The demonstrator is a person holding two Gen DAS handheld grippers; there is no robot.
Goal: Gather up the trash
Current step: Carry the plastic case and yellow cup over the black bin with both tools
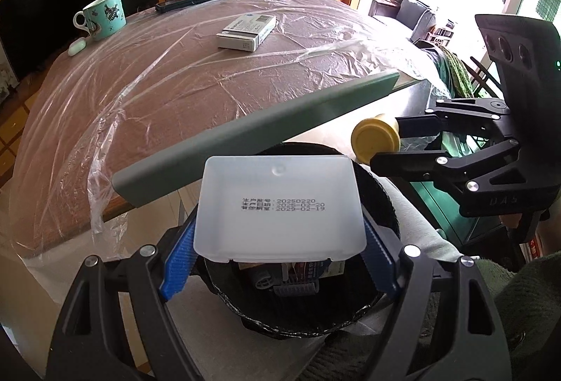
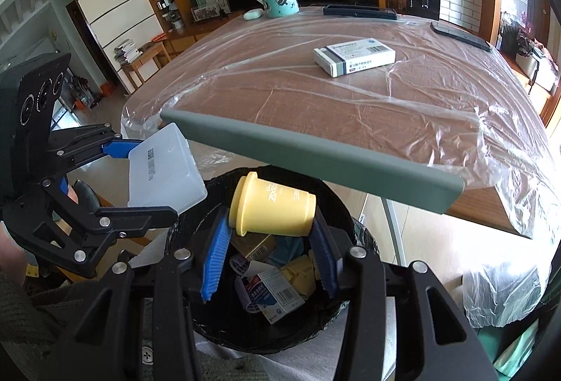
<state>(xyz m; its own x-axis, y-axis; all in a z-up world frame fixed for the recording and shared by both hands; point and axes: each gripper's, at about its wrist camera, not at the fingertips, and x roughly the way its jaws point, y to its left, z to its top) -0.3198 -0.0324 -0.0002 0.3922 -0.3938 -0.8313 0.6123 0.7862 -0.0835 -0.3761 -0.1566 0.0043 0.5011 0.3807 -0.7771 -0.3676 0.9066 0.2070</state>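
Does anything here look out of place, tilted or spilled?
Nothing is spilled. The yellow cup lies sideways in the right tongs over the trash bin, and the left tongs hold the white plastic lid tilted above it. Both seem about to be dropped in.

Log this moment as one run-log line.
left gripper: shut on white plastic box | right gripper: shut on yellow cup | both over black bin | carton on table

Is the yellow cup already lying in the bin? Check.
No: the right tongs hold the yellow cup above the trash bin.
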